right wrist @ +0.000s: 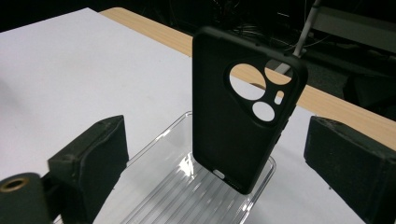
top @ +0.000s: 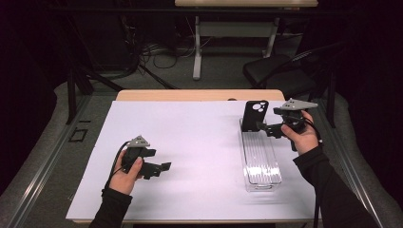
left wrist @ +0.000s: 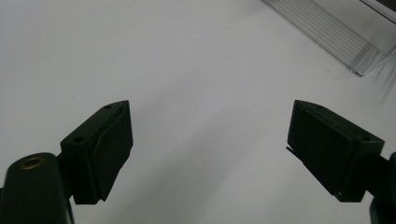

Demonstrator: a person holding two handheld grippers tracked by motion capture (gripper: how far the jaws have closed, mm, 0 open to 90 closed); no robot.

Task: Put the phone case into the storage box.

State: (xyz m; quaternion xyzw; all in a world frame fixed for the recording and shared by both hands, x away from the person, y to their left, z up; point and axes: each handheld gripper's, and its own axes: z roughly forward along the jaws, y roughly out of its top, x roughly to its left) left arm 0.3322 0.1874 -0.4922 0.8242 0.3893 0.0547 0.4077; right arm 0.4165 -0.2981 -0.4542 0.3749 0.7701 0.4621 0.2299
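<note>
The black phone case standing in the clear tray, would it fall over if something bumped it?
Probably yes. The phone case stands upright on its narrow bottom edge at the far end of the clear tray, so a small nudge would likely tip it. You can see through its camera holes, so it looks empty, and likely light and a bit bendy.
</note>
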